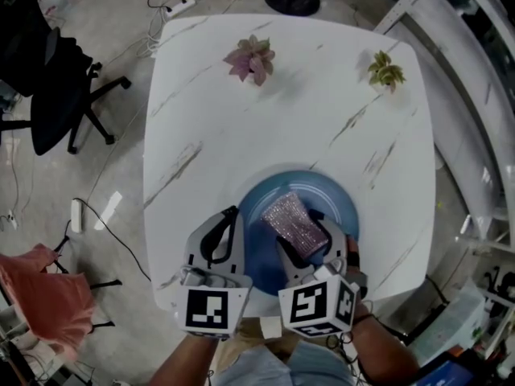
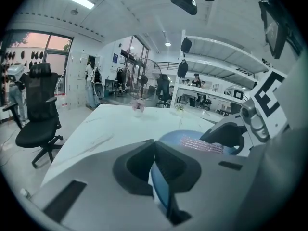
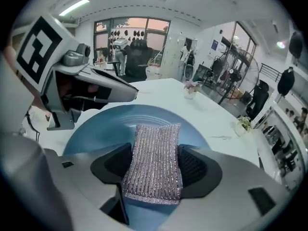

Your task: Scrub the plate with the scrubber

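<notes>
Lying between the right gripper's (image 3: 155, 170) spread jaws: scrubber (image 3: 154, 153) on plate (image 3: 96, 129).

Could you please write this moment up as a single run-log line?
left tongs: shut on plate rim | right tongs: open, scrubber lying between them on plate

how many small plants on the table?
2: pink plant near the far edge, left of centre; green plant by the far right corner. None looks hidden.
</notes>
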The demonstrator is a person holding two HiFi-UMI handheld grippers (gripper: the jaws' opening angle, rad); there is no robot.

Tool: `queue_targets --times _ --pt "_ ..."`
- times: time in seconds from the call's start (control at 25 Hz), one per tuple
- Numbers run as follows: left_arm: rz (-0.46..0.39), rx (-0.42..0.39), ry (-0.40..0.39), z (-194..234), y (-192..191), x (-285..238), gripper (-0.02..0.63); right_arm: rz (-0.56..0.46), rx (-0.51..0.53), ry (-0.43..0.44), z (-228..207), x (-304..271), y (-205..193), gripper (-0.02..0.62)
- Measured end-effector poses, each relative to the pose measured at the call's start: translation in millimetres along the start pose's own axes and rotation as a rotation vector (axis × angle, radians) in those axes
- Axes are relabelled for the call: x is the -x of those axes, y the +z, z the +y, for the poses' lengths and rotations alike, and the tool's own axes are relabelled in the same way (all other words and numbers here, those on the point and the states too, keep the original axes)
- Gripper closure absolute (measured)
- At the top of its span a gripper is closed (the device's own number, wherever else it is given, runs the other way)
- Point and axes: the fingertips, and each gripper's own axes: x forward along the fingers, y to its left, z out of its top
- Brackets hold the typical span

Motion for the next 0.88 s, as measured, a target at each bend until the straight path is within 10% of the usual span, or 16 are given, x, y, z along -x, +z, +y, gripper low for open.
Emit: queue_targets --times 0.2,0.52,0.88 --pt "-0.007 0.015 0.004 1.4 -0.5 2.9 0.598 -0.017 -0.114 0.063 -6.9 -6.1 1.5 0.262" --pt "-0.007 0.013 0.016 7.0 0.9 6.5 0.598 -0.014 -0.009 0.004 -13.7 1.9 9.8 0.506" --pt "0.043 0.103 -0.034 13.3 -14.8 9.3 0.564 -0.002 -0.03 0.109 -19.2 -0.5 17.7 0.541"
